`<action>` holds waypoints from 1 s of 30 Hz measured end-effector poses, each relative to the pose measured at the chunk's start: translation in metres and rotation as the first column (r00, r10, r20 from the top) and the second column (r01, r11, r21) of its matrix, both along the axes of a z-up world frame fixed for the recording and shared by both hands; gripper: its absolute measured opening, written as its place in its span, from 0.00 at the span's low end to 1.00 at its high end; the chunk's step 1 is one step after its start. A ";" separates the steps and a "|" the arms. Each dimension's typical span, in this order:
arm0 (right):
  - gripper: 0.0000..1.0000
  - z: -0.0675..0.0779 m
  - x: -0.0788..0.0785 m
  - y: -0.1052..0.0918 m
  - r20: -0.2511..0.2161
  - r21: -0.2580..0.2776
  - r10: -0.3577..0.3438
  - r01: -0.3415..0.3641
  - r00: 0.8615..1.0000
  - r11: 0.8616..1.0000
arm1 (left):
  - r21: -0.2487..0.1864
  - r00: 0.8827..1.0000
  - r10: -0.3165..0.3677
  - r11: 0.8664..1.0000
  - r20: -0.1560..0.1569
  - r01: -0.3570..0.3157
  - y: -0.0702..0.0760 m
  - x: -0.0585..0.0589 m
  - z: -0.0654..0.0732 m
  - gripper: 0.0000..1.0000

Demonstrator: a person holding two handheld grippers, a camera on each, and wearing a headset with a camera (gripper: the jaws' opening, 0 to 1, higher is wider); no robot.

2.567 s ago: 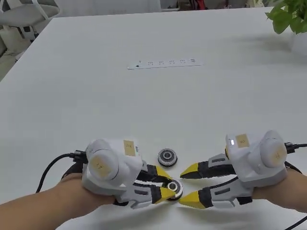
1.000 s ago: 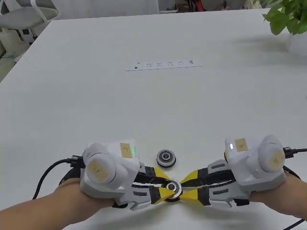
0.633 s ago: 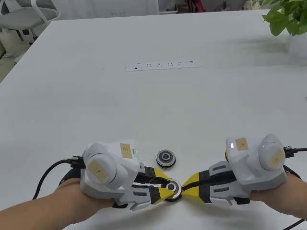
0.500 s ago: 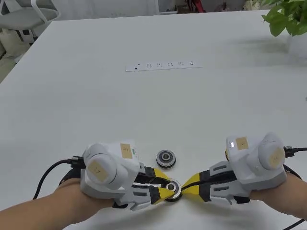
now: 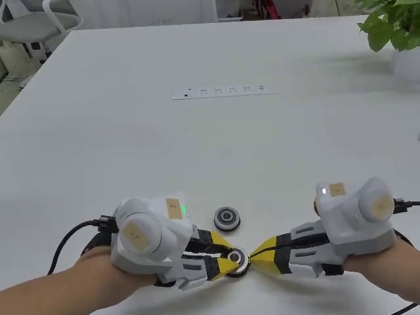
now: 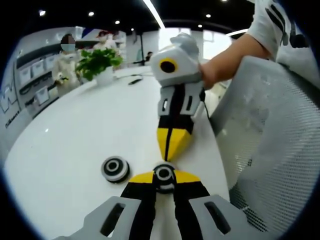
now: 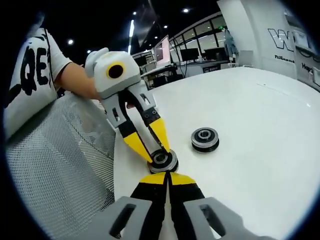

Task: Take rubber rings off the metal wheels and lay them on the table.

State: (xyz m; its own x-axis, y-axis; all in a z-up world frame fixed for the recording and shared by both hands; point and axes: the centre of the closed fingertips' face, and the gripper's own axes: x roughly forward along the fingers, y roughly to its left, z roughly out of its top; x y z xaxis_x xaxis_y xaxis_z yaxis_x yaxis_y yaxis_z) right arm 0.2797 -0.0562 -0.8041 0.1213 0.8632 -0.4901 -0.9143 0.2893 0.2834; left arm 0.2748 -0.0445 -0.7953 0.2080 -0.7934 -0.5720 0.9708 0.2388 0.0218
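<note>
A small metal wheel with a black rubber ring (image 5: 237,258) is held just above the table's near edge, and my left gripper (image 5: 230,260) is shut on it from the left. In the left gripper view the wheel (image 6: 164,175) sits between my yellow jaw tips. My right gripper (image 5: 254,252) is shut, its tips pressed against the wheel's right rim; whether rubber is pinched between them I cannot tell. In the right gripper view the wheel (image 7: 162,161) lies just past my closed tips (image 7: 166,176). A second wheel with its ring (image 5: 227,218) lies flat on the table behind.
A white power strip (image 5: 223,90) lies across the middle of the white table (image 5: 131,144). A potted plant (image 5: 392,23) stands at the far right corner, a chair (image 5: 33,20) at the far left. A grey mesh chair (image 6: 270,140) is near the table's front edge.
The right gripper, open beside the wheel 2.6 s ago, has closed at the wheel's rim. Over the last half second its body has drifted slightly right. The left gripper keeps hold of the wheel.
</note>
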 end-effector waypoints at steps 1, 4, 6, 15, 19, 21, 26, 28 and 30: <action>0.00 0.001 0.000 0.000 -0.014 0.012 -0.011 0.011 1.000 1.000 | 0.001 1.000 -0.001 1.000 0.002 0.001 0.000 0.000 0.000 0.13; 0.00 0.005 0.003 0.000 -0.076 0.044 -0.050 0.053 0.996 0.998 | 0.002 1.000 0.000 1.000 0.005 0.000 0.000 0.000 0.000 0.13; 0.00 0.005 0.002 0.001 -0.126 0.053 -0.071 0.078 0.990 0.995 | 0.003 1.000 0.001 1.000 0.008 -0.001 0.000 0.000 0.000 0.13; 0.00 0.006 0.003 0.001 -0.180 0.072 -0.093 0.107 0.979 0.992 | 0.009 1.000 0.005 1.000 0.013 -0.005 -0.001 0.000 0.000 0.13; 0.00 0.007 0.002 0.002 -0.199 0.078 -0.098 0.115 0.975 0.990 | 0.010 1.000 0.008 1.000 0.011 -0.008 -0.002 0.000 0.000 0.12; 0.00 0.008 0.002 0.003 -0.207 0.082 -0.099 0.118 0.973 0.990 | 0.009 1.000 0.011 1.000 0.008 -0.011 -0.002 0.000 0.000 0.12; 0.00 0.009 0.002 0.004 -0.217 0.087 -0.094 0.115 0.972 0.990 | 0.010 1.000 0.012 1.000 0.007 -0.012 -0.001 0.000 0.000 0.12; 0.00 0.009 0.001 0.005 -0.217 0.089 -0.090 0.112 0.972 0.990 | 0.010 1.000 0.013 1.000 0.004 -0.013 -0.001 0.000 0.000 0.12; 0.00 0.009 0.001 0.006 -0.217 0.092 -0.087 0.109 0.972 0.990 | 0.010 1.000 0.013 1.000 0.002 -0.013 -0.001 0.000 0.000 0.12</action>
